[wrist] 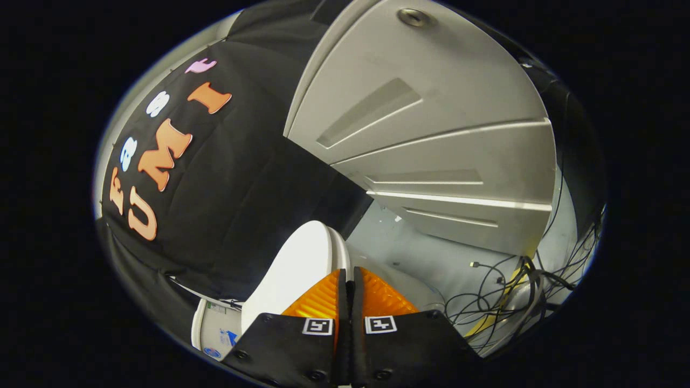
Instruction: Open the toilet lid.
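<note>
Tongs (348, 272) together, tips w/ no gap, toilet lid (294, 269) raised just ahead-left.

The toilet lid (294, 264) is plain glossy white, its edge a shade greyer. The wall cloth (237, 178) behind it is black. The panelled door (431, 140) is pale grey with lighter raised ridges (a dull metal knob sits near its far end). The floor (409, 253) is a whitish grey, crossed by black cables (506, 291) and one yellow strand.
</note>
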The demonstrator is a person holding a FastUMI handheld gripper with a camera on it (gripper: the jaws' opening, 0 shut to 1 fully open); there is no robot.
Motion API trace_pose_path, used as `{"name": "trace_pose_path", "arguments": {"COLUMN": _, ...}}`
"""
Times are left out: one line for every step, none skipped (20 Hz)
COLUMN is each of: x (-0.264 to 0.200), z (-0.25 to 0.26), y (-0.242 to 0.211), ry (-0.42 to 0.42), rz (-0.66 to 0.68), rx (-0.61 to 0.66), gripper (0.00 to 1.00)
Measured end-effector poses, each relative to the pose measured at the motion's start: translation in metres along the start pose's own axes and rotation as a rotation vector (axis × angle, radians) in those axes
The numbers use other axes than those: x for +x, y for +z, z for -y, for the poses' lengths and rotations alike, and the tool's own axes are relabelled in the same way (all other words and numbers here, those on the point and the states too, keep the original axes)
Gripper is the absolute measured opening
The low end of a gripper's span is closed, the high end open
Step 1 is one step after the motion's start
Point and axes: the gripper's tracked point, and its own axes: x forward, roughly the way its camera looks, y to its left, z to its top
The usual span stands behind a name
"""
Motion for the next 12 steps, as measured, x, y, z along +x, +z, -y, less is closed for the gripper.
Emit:
{"name": "trace_pose_path", "arguments": {"x": -0.001, "z": -0.003, "y": 0.001, "ry": -0.005, "rz": 0.001, "rx": -0.007, "gripper": 0.08}}
{"name": "trace_pose_path", "arguments": {"x": -0.002, "z": -0.004, "y": 0.001, "ry": -0.009, "rz": -0.001, "rx": -0.007, "gripper": 0.08}}
{"name": "trace_pose_path", "arguments": {"x": -0.002, "z": -0.006, "y": 0.002, "ry": -0.011, "rz": -0.006, "rx": -0.003, "gripper": 0.08}}
{"name": "trace_pose_path", "arguments": {"x": -0.003, "z": -0.008, "y": 0.004, "ry": -0.011, "rz": -0.005, "rx": -0.006, "gripper": 0.08}}
{"name": "trace_pose_path", "arguments": {"x": -0.005, "z": -0.011, "y": 0.005, "ry": -0.010, "rz": 0.001, "rx": -0.019, "gripper": 0.08}}
{"name": "trace_pose_path", "arguments": {"x": -0.005, "z": -0.013, "y": 0.008, "ry": -0.009, "rz": 0.014, "rx": -0.045, "gripper": 0.08}}
{"name": "trace_pose_path", "arguments": {"x": -0.004, "z": -0.017, "y": 0.010, "ry": -0.010, "rz": 0.027, "rx": -0.075, "gripper": 0.08}}
{"name": "trace_pose_path", "arguments": {"x": -0.004, "z": -0.021, "y": 0.016, "ry": -0.011, "rz": 0.061, "rx": -0.103, "gripper": 0.08}}
{"name": "trace_pose_path", "arguments": {"x": -0.002, "z": -0.024, "y": 0.021, "ry": -0.013, "rz": 0.087, "rx": -0.126, "gripper": 0.08}}
{"name": "trace_pose_path", "arguments": {"x": -0.002, "z": -0.027, "y": 0.024, "ry": -0.014, "rz": 0.107, "rx": -0.139, "gripper": 0.08}}
{"name": "trace_pose_path", "arguments": {"x": -0.001, "z": -0.033, "y": 0.029, "ry": -0.009, "rz": 0.124, "rx": -0.147, "gripper": 0.08}}
{"name": "trace_pose_path", "arguments": {"x": -0.002, "z": -0.039, "y": 0.034, "ry": 0.001, "rz": 0.145, "rx": -0.149, "gripper": 0.08}}
